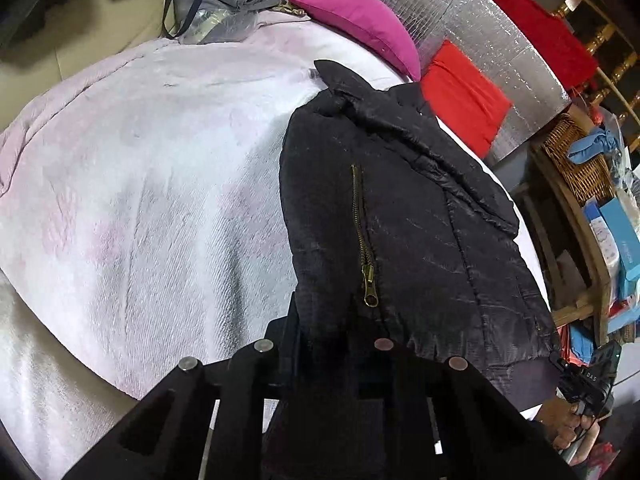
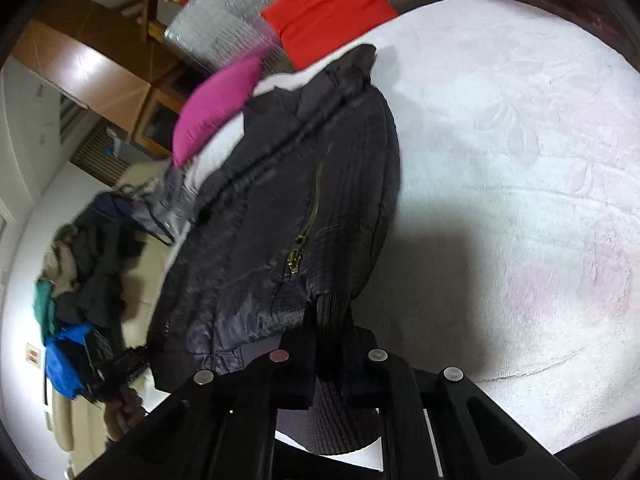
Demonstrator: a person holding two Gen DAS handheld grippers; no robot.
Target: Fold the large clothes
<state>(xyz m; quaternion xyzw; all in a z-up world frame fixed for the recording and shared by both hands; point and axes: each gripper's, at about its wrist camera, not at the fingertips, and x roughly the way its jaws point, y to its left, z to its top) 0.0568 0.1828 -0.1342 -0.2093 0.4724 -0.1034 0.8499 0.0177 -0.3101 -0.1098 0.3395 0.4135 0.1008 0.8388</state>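
A black padded jacket [image 1: 400, 220] with a brass pocket zipper [image 1: 366, 248] lies lengthwise on a pale pink bedspread [image 1: 140, 180]. My left gripper [image 1: 324, 320] is shut on the jacket's near hem, and the fabric rises into its jaws. In the right wrist view the same jacket [image 2: 288, 200] runs away from me, with its ribbed hem band [image 2: 330, 308] pinched in my shut right gripper [image 2: 328, 312]. A hand with the other gripper [image 1: 588, 380] shows at the jacket's right corner. In the right wrist view, the left gripper [image 2: 120, 360] is at the left corner.
A magenta pillow [image 1: 360, 20], a red cushion [image 1: 464, 92] and a silver foil panel [image 1: 480, 32] line the head of the bed. A wicker basket [image 1: 576, 160] and boxes fill shelves at the right. A pile of clothes [image 2: 88, 248] lies beside the bed. The bedspread [image 2: 520, 160] spreads wide.
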